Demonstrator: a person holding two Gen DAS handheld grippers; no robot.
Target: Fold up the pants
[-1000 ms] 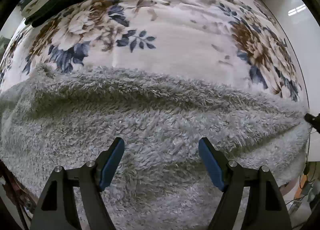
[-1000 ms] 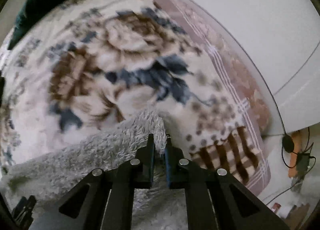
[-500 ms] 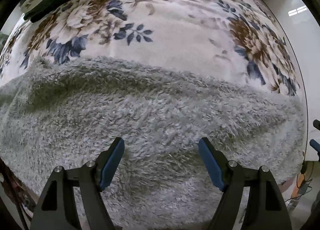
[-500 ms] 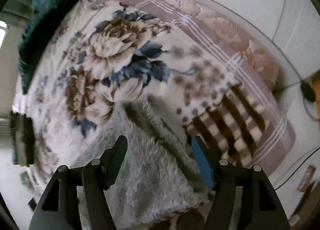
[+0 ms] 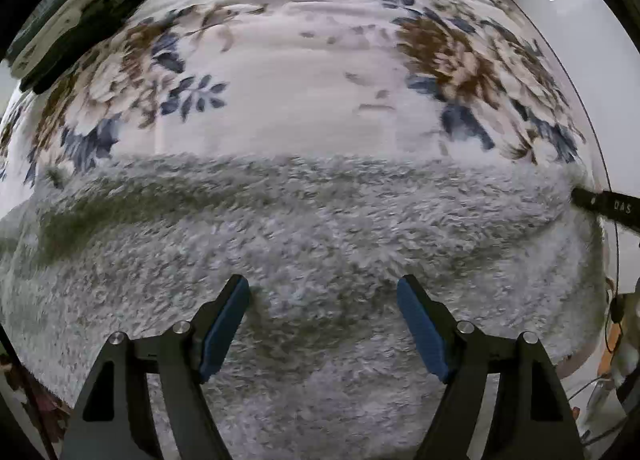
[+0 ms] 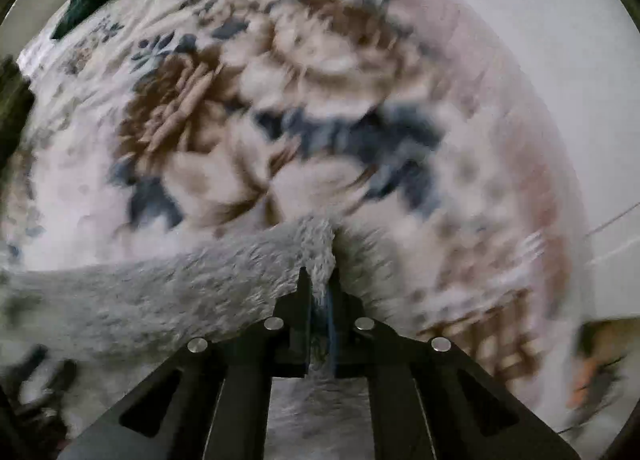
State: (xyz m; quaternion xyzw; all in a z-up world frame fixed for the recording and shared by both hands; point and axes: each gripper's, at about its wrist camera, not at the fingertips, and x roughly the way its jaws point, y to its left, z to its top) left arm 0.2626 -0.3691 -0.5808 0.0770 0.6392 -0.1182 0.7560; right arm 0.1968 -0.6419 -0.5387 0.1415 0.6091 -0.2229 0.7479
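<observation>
The pants (image 5: pixel 312 252), grey and fluffy, are lying spread across the blanket (image 5: pixel 304 83) directly below both grippers. In the right wrist view, the right gripper (image 6: pixel 320 280) is clamping a corner of the pants (image 6: pixel 224 276) between its 2 closed fingers, with the pile bulging out just ahead of the tips. In the left wrist view, the left gripper (image 5: pixel 323 288) is hanging spread wide over the middle of the pants, its 2 blue pads (image 5: pixel 224 324) gripping nothing. The right gripper (image 5: pixel 600 203) is entering at the far right of that view, touching the pants' edge. The floral blanket (image 6: pixel 248 107) is extending ahead of both grippers.
</observation>
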